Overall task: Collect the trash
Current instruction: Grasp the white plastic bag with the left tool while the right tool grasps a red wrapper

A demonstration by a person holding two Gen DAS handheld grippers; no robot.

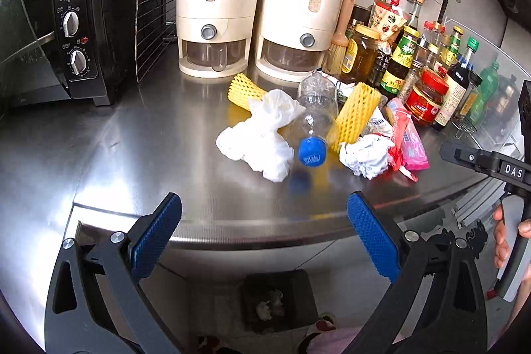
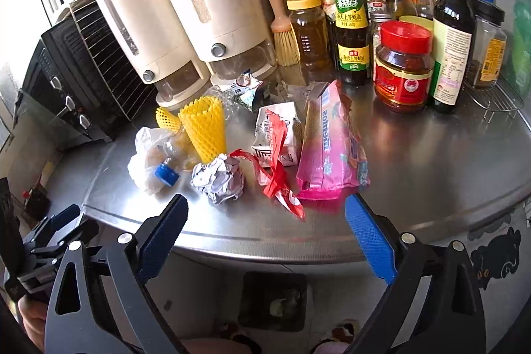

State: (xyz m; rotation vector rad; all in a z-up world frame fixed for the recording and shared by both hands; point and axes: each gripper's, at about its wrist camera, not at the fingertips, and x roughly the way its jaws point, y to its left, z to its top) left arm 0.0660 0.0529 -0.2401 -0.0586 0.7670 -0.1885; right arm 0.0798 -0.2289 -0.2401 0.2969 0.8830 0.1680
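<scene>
Already a little trash sits in the bin [image 1: 278, 301] down below both hand-held grippers. The left hand-held gripper [image 1: 264, 234] and right hand-held gripper [image 2: 265, 238] are wide apart, holding nothing. Ahead on the bench [image 1: 116, 155] wait the bottle [image 1: 313, 121], tissue [image 1: 262, 135], paper ball [image 2: 219, 179] and pink wrapper [image 2: 332, 148].

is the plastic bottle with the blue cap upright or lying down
Lying down. The bottle rests on its side on the counter, its blue cap pointing toward the counter's front edge, body crumpled against the yellow foam net.
</scene>
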